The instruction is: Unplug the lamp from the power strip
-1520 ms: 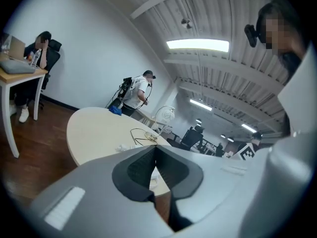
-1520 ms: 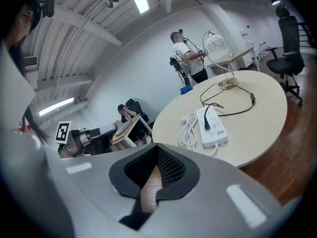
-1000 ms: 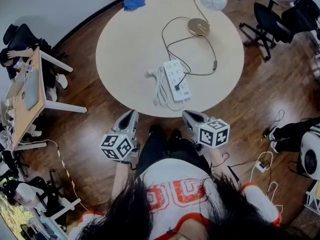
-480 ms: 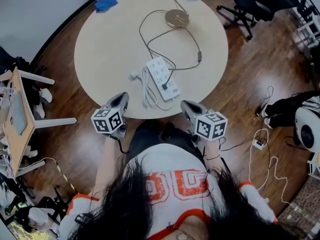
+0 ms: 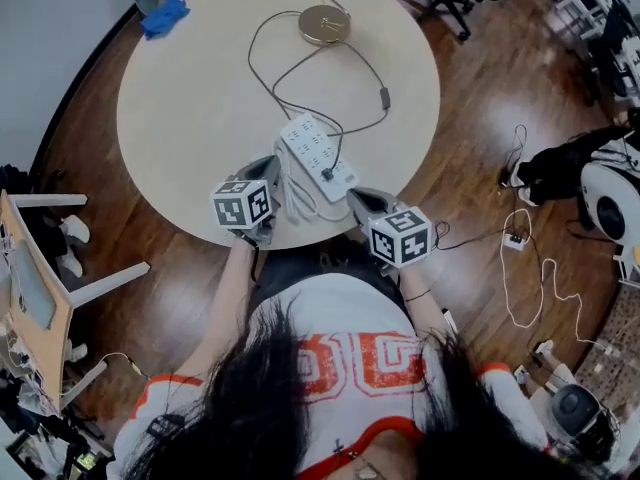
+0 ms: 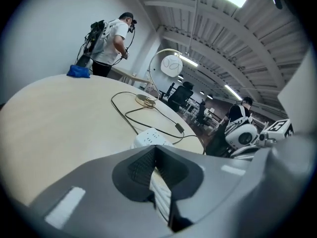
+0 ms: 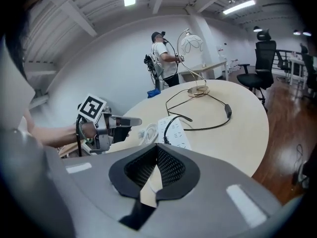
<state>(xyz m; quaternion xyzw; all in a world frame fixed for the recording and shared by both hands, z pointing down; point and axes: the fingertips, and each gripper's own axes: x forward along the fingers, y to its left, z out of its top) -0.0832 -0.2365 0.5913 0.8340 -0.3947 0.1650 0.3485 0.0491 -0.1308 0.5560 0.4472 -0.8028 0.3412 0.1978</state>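
Lamp plug: black, seated in the white power strip, near edge of round table
Progress: nothing unplugged yet; grasp and pull remain, as I judge it
Left gripper: jaws together, empty, just beside the strip's coiled white cord
Right gripper: jaws together, empty, near the strip
Writing: none legible on the strip; cubes carry square markers only
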